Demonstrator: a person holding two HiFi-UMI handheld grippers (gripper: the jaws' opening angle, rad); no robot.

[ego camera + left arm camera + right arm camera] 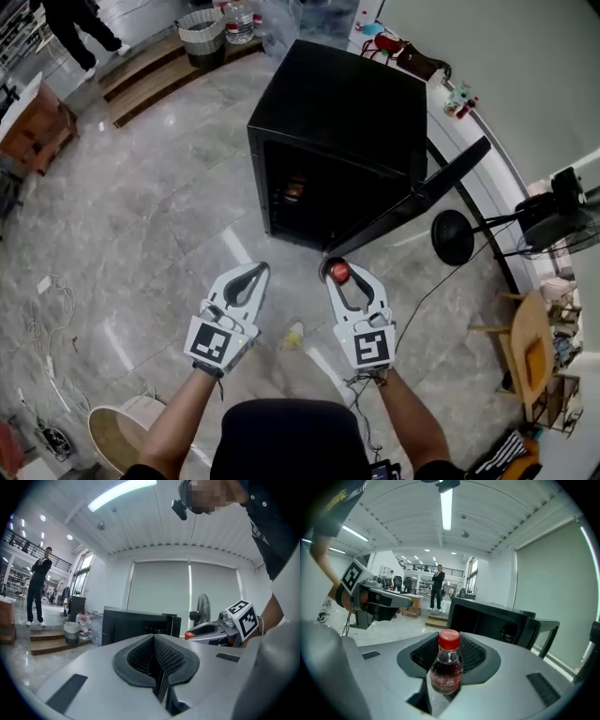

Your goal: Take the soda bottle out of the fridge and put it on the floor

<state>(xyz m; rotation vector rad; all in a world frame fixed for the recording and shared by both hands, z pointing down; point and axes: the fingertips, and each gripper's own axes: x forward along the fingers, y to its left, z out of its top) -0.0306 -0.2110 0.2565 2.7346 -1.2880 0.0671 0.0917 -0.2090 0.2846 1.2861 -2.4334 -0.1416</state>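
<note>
The small red-capped brown soda bottle [446, 666] stands upright, squeezed in the right gripper [340, 270], near the open black fridge [337, 103]. The shiny grey floor [141, 234] is straight below. The left gripper [255, 271] is closed, empty.

the person wears a black short-sleeved top [284, 439]. the left hand-held gripper [253, 272] and the right hand-held gripper [337, 269] are pale grey shells with black meshed pads [168, 656], each carrying a white cube [214, 343] with black square markers. thin cables [360, 397] dangle under the right one.
</note>
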